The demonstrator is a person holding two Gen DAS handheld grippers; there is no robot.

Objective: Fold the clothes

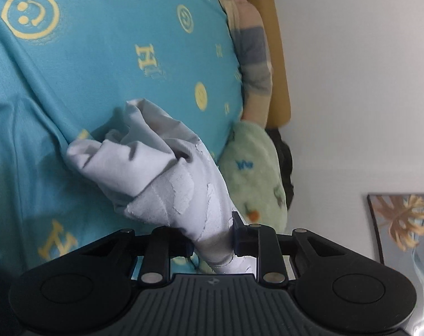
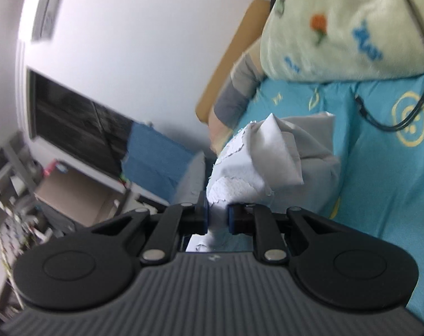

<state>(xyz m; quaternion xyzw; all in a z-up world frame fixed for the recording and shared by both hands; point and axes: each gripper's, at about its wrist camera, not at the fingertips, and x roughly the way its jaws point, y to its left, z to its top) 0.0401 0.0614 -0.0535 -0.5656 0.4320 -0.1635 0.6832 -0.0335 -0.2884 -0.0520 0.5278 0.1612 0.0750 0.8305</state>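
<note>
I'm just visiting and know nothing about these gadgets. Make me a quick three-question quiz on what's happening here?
1. True or false: both grippers, left gripper and right gripper, are clamped on the white garment.
2. What pattern is on the blue bedsheet? A) stripes B) yellow smiley faces and letters C) plain
3. Fill in: a black ____ lies on the sheet.

Key: 1 true; 2 B; 3 cable.

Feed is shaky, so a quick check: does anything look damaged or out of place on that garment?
Yes. The white garment held in both grippers, left and right, has a cracked, peeling print, flaking near each grip. It is bunched, not flat. A black cable lies loose across the blue sheet.
</note>
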